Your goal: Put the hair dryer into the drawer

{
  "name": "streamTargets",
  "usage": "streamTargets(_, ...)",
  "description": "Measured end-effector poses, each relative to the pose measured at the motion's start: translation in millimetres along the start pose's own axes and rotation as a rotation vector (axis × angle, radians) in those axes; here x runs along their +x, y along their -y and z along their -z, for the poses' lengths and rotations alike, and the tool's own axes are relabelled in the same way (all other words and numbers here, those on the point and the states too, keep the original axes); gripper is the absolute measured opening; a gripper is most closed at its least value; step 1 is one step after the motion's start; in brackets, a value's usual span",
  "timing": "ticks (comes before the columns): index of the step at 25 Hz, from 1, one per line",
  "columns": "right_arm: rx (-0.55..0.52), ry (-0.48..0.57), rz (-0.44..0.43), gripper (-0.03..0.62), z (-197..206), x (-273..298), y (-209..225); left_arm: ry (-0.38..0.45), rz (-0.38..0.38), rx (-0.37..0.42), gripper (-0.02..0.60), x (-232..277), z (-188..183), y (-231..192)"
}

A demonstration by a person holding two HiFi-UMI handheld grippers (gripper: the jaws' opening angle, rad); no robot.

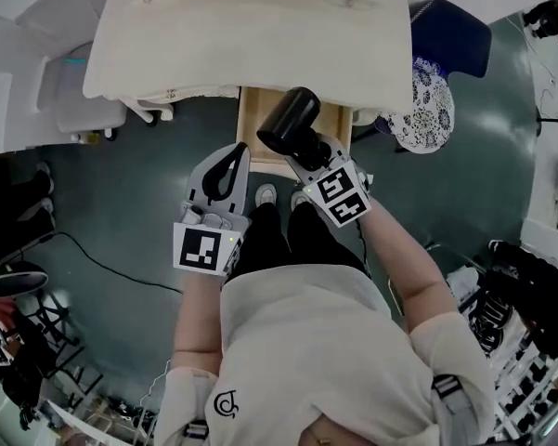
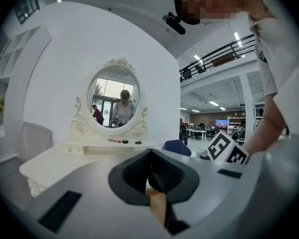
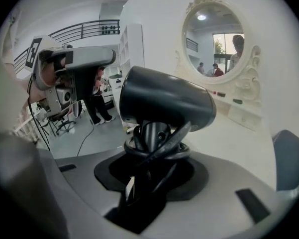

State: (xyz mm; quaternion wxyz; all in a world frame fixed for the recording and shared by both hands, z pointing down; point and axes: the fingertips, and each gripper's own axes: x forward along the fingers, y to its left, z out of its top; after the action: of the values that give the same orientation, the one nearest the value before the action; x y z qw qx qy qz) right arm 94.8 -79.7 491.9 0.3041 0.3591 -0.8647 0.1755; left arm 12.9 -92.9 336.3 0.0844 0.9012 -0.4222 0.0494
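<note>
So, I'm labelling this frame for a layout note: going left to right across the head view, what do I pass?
Pale chair → left gripper → hair dryer, held in the right gripper → blue-and-white patterned cushion.

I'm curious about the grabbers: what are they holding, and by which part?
The right gripper holds the black hair dryer by its handle, where the cord is wrapped. The left gripper is shut, holding nothing.
</note>
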Motion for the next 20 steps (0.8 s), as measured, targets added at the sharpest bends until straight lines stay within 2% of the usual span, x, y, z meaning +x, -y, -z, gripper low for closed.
streamTargets(3,-0.013,-0.056,-0.077,0.169,19,24,3,-0.008,-0.043,-0.025,0.011,3,19,-1)
streamTargets(8,-0.056,-0.185,-0.188,0.169,60,68,6,-0.069,-0.103,-0.056,0.011,-3,57,-5)
streamTargets(11,-0.129,-0.255,-0.248,0.169,82,86,5,-0.104,-0.121,-0.045,0.011,-8,71,-4)
streamTargets(17,-0.204,-0.448,-0.385,0.169,110,116,-4,-0.132,-0.204,-0.099,0.011,-19,89,-23)
streamTargets(20,-0.315,-0.512,-0.414,0.169,123,133,-7,-0.15,-0.225,-0.098,0.011,-24,99,-32)
